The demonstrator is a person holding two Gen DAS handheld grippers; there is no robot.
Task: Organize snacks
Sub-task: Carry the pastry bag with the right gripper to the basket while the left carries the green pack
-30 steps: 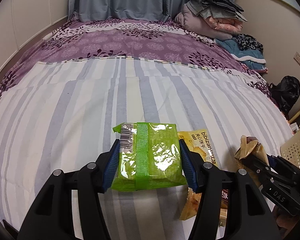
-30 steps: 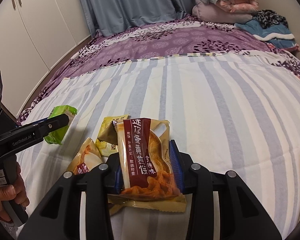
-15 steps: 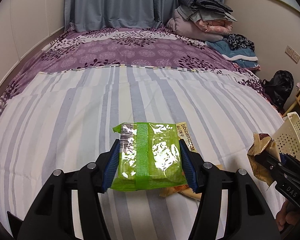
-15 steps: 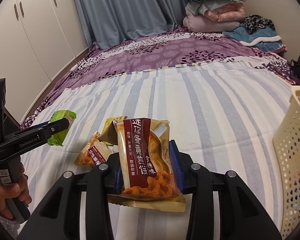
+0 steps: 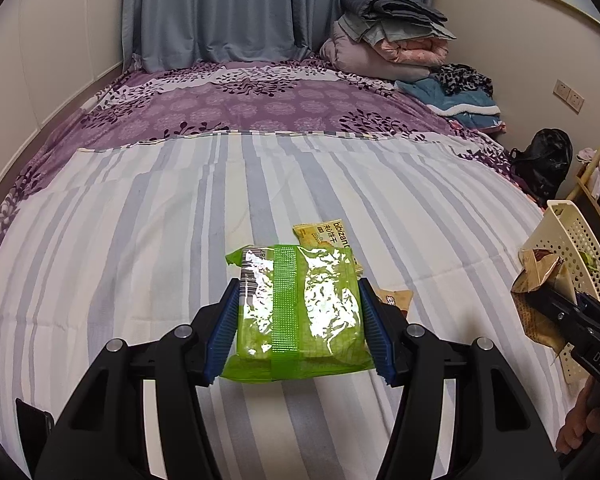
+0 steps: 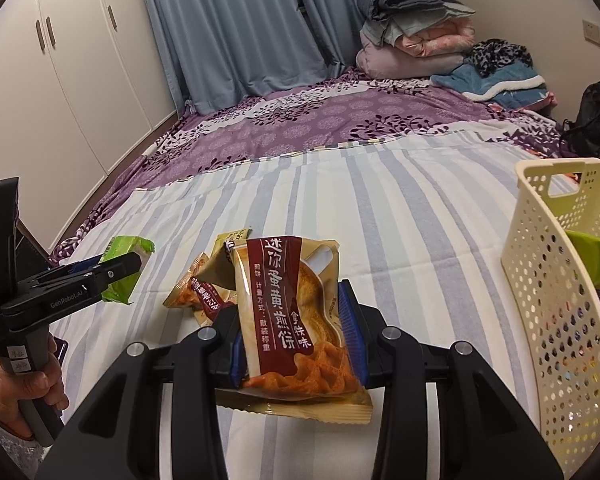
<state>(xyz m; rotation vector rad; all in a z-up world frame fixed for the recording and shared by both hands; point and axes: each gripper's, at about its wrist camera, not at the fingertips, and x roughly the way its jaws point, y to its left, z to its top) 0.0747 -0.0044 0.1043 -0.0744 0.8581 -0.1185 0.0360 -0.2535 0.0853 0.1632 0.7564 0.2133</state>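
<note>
My left gripper (image 5: 298,286) is shut on a green snack packet (image 5: 300,320) and holds it above the striped bed (image 5: 140,240). My right gripper (image 6: 292,300) is shut on a tan packet with a dark red label (image 6: 296,320), held upright beside a cream perforated basket (image 6: 552,280). Inside the basket lies another green packet (image 6: 592,260). A yellow packet (image 5: 326,234) and a small orange packet (image 6: 198,296) lie loose on the bed between the grippers. The right wrist view shows the left gripper (image 6: 128,264) at the left, a hand on its handle. The left wrist view shows the right gripper (image 5: 540,300) in front of the basket (image 5: 580,240).
Folded blankets (image 5: 388,40) and clothes are piled at the far right corner of the bed. A black bag (image 5: 544,160) sits on the floor to the right. White wardrobe doors (image 6: 80,60) stand along the left, blue curtains (image 6: 228,20) behind.
Both grippers have risen and swung right with their packets. The basket has come into view at the right, and the loose packets now lie further left and behind.
</note>
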